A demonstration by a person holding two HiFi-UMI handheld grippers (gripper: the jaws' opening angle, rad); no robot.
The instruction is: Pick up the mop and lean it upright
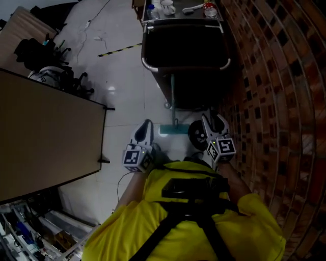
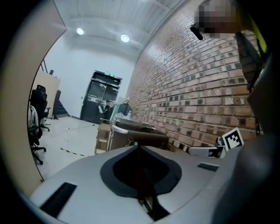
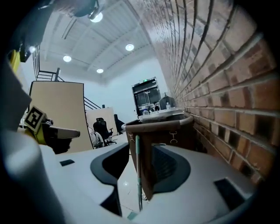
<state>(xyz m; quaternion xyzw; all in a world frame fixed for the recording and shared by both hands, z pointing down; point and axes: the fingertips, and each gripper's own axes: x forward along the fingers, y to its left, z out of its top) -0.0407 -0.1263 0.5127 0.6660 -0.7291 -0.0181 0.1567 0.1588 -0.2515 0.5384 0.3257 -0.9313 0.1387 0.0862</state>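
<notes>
The mop stands upright with its teal handle (image 1: pixel 173 99) leaning on the front of a dark trolley (image 1: pixel 186 46) and its teal head (image 1: pixel 170 129) flat on the pale floor. Neither gripper touches it. My left gripper (image 1: pixel 146 125) hovers just left of the mop head, jaws together with nothing between them (image 2: pixel 139 146). Just right of the mop head, my right gripper (image 1: pixel 213 121) stands open. In the right gripper view the handle (image 3: pixel 137 170) shows through the gap between the jaws, well beyond them, against the trolley (image 3: pixel 159 131).
A brick wall (image 1: pixel 275 102) runs along the right, close to the right gripper. A brown table (image 1: pixel 51 137) fills the left, with black office chairs (image 1: pixel 46 56) behind it. Cups and bottles (image 1: pixel 178 9) sit on the trolley top. A dark round thing (image 1: pixel 196 133) lies by the mop head.
</notes>
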